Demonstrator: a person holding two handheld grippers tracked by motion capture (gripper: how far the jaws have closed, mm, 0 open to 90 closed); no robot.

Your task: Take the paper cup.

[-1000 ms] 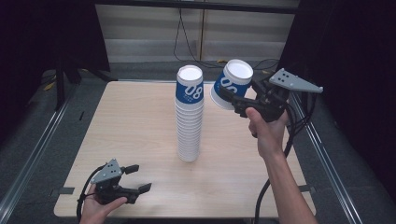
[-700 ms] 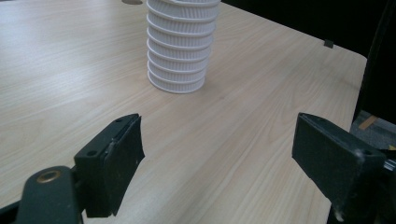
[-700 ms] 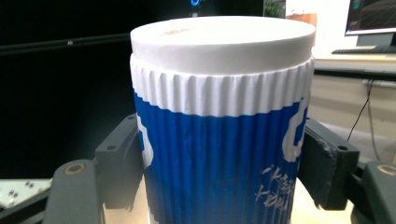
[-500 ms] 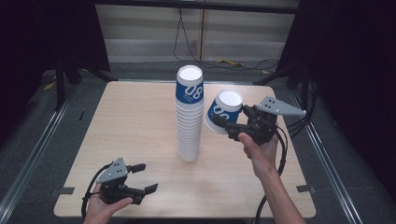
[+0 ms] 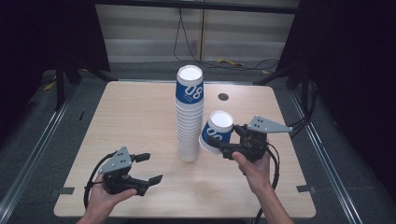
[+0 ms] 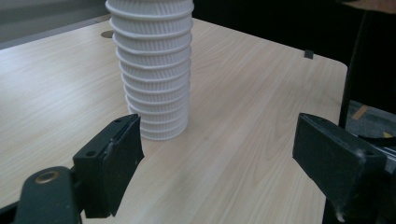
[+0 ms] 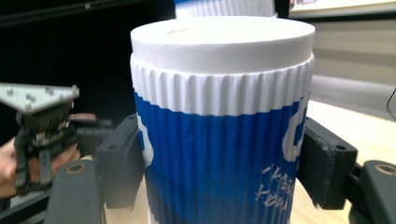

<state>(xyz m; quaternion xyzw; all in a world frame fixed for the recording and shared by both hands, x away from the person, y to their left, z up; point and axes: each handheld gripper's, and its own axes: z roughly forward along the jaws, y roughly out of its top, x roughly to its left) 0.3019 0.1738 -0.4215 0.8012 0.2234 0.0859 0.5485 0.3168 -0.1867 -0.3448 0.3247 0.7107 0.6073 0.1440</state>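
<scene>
One paper cup [image 5: 216,132] pinched mid-wall between right gripper [image 5: 227,145] fingers: light, crushable, squeeze gently. Left gripper [image 5: 148,168] fingers wide, empty.

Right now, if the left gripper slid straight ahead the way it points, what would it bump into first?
Probably the stack of cups: it stands ahead of the open left gripper, slightly toward one jaw, so it might clip it rather than hit squarely.

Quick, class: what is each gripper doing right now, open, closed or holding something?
Left gripper: open, holding nothing.
Right gripper: shut on the blue and white cup, beside the cup stack.
</scene>
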